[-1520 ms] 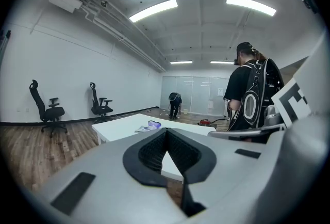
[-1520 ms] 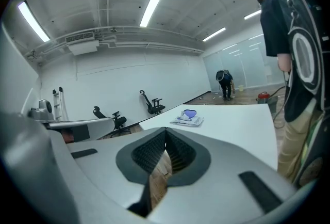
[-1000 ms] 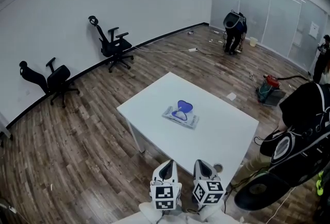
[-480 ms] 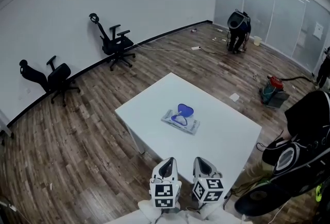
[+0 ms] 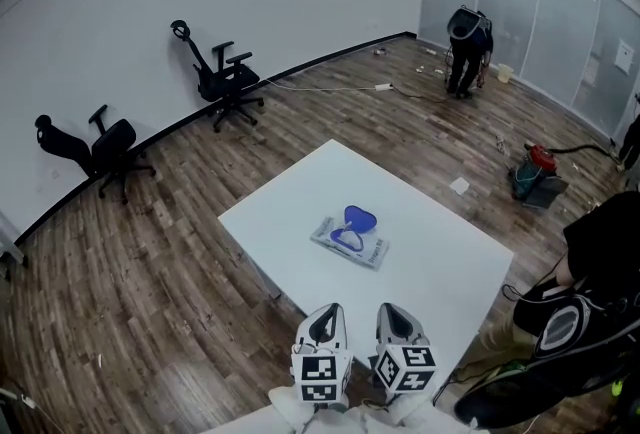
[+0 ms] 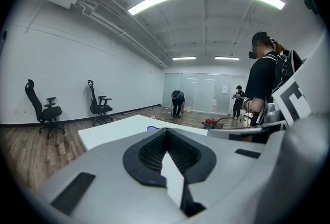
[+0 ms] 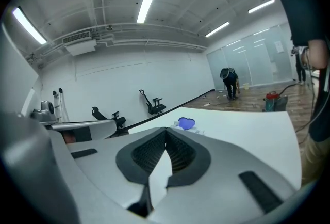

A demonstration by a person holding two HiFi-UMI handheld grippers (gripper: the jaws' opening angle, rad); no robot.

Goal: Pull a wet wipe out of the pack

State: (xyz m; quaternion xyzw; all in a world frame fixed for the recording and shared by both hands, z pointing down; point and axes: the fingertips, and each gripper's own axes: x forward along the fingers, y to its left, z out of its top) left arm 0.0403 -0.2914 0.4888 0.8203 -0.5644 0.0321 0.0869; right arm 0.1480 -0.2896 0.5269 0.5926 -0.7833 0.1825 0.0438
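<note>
Left claw (image 5: 322, 319), right claw (image 5: 394, 316) closed, wipe pack (image 5: 349, 240) open on table (image 5: 440, 267)

1. White table (image 5: 440, 267), square, on wood floor (image 5: 150, 262).
2. Black office chair (image 5: 228, 80) beyond the table's far-left side; second black chair (image 5: 95, 150) further left.
3. Bent-over person (image 5: 468, 47) well beyond the table's far corner, near glass partition (image 5: 560, 32).
4. Red vacuum (image 5: 540, 172) right of the table.

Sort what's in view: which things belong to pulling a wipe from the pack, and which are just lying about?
Job in hand: flat white wet-wipe pack with blue lid; white square table under it; left claw and right claw, both shut and empty.
Lying about: two black office chairs; red canister with a hose and white paper scrap on the floor.
</note>
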